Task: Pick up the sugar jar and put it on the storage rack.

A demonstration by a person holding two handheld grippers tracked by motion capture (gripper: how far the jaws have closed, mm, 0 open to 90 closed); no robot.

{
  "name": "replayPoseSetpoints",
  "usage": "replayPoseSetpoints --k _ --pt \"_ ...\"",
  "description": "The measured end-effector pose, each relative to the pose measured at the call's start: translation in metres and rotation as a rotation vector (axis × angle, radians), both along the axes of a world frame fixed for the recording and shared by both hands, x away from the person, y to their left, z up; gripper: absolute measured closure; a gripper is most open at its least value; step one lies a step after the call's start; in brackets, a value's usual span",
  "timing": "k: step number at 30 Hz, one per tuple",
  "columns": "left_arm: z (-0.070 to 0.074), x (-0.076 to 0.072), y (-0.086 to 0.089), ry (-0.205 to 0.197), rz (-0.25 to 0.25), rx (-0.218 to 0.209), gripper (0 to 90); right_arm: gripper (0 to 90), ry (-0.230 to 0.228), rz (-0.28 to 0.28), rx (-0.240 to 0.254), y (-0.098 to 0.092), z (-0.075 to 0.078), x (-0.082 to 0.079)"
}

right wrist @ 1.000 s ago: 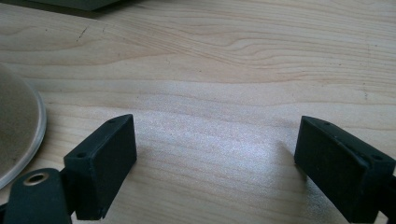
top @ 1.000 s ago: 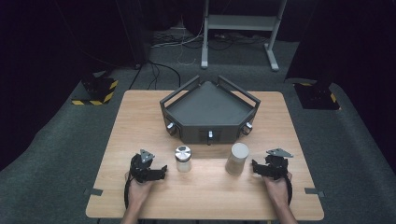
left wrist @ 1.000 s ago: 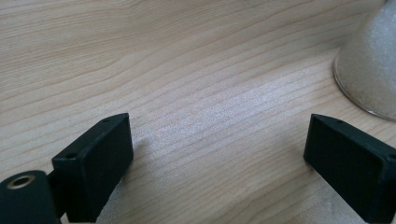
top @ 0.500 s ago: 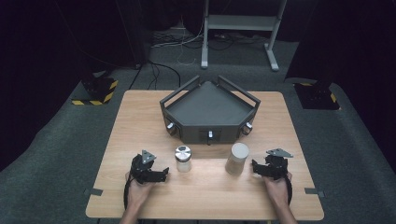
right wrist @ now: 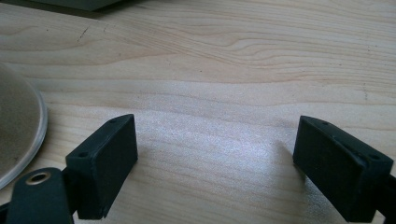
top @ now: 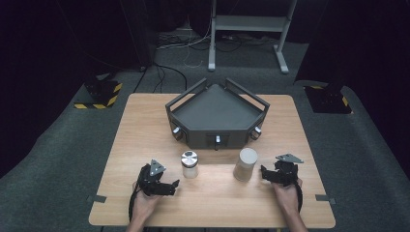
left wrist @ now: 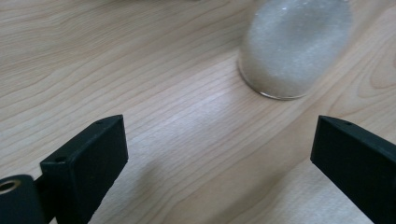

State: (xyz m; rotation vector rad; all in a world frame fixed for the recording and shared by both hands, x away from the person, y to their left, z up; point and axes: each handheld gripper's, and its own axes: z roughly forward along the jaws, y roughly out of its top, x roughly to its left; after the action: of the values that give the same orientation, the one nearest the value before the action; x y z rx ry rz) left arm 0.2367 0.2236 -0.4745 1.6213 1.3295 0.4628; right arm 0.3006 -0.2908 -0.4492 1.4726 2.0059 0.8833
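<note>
Two jars stand upright on the desk [top: 145, 125], side by side but apart, just in front of the dark three-cornered tray [top: 215, 113]. The small jar with the metal lid [top: 189, 164] holds white grains and sits just ahead of the left gripper [top: 170, 186]. In the left gripper view its rounded base [left wrist: 292, 46] lies beyond the jaws, up and to the right, not yet between them. That gripper's jaws have just been opening and now stand wide and empty over bare wood.

The taller jar of sandy stuff [top: 245, 164] stands just beside the right gripper [top: 264, 173], whose jaws are spread too, gripping nothing; its wall [right wrist: 18, 126] curves in at the left edge of the right gripper view.

This looks like the approach, before any grasp. Next, each gripper should slide forward and swing slightly to centre its jar between the pads, then squeeze gently so nothing tips.
</note>
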Motion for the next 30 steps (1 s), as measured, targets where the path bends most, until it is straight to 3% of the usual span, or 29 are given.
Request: replayPoseSetpoints --k 9,18,20,21,23,24,25,26,27,28,29,30 --pt "-0.002 0.003 -0.011 0.009 -0.038 -0.008 4.2 13.2 0.000 0.000 0.000 0.000 0.000 0.000" --pt "-0.002 0.009 -0.028 -0.009 -0.057 -0.025 5.4 13.2 0.000 0.000 0.001 0.000 0.000 0.000" --pt "-0.003 0.013 -0.034 -0.006 -0.064 -0.020 5.6 13.2 0.000 0.000 0.000 0.000 0.000 0.000" --pt "0.003 0.016 -0.033 0.010 -0.093 0.047 5.8 13.2 0.000 0.000 0.001 0.000 0.000 0.000" --pt "0.004 0.018 -0.035 0.009 -0.098 0.054 6.2 13.2 0.000 0.001 0.000 0.000 0.000 0.000" --pt "0.003 0.019 -0.035 0.008 -0.098 0.051 6.4 13.2 0.000 0.000 0.000 0.000 0.000 0.000" --pt "-0.004 0.017 -0.040 -0.010 -0.061 -0.027 6.7 13.2 0.000 0.001 0.000 0.000 0.000 0.000" --pt "-0.004 0.017 -0.040 -0.010 -0.061 -0.027 7.1 13.2 0.000 0.001 0.000 0.000 0.000 0.000" --pt "0.030 0.037 -0.020 0.059 -0.265 0.274 7.3 13.2 0.000 0.001 0.000 0.000 0.000 0.000" --pt "0.030 0.037 -0.020 0.059 -0.265 0.274 7.7 13.2 0.000 0.001 0.000 0.000 0.000 0.000" --pt "0.008 0.025 -0.034 0.020 -0.118 0.078 8.3 13.2 0.000 0.000 0.001 0.000 0.000 0.000" --pt "0.009 0.026 -0.033 0.019 -0.124 0.085 8.8 13.2 0.000 0.001 0.000 0.000 0.000 0.000"
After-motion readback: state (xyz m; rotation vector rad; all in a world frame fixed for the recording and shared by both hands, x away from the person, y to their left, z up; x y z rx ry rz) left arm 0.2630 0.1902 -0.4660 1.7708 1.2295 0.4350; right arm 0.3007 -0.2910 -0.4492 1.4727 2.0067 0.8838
